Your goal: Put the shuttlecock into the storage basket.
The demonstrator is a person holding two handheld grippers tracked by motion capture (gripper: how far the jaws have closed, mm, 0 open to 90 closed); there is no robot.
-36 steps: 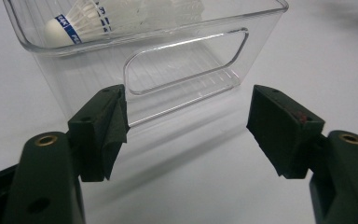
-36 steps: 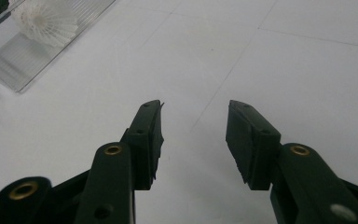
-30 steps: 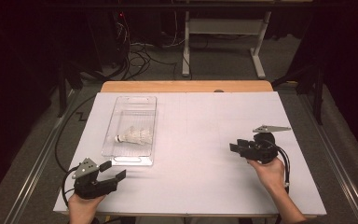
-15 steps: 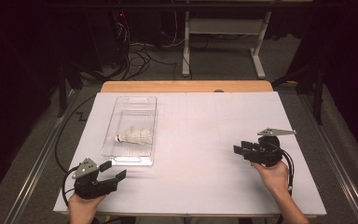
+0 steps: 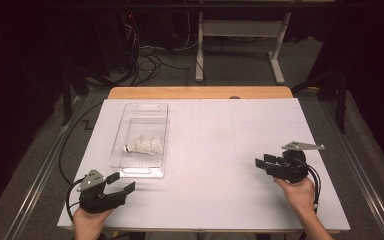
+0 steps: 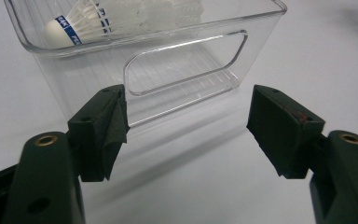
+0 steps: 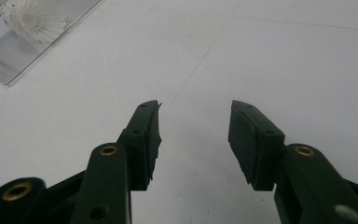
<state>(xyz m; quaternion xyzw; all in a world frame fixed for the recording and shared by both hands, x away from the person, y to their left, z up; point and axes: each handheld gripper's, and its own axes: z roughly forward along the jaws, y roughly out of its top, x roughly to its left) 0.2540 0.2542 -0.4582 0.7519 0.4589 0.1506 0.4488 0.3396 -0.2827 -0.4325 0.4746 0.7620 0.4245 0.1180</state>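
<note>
Left tool (image 5: pixel 121 183) at lower left, jaws apart, just short of clear bin (image 5: pixel 125 167) holding shuttlecock (image 5: pixel 142 147), right tool (image 5: pixel 261 163) at lower right, jaws apart over white desk (image 5: pixel 215 150).

My jaws are matt black plastic with rough dark pads (image 6: pixel 114 128). Bin (image 6: pixel 168 70): clear glossy ribbed plastic. Shuttlecock (image 5: pixel 142 146): white feathery skirt, smooth cork tip. Table (image 5: pixel 220 150): matt white, wooden edge.

High view overhead; gripper views low, close; all share bin (image 5: pixel 141 140)
</note>
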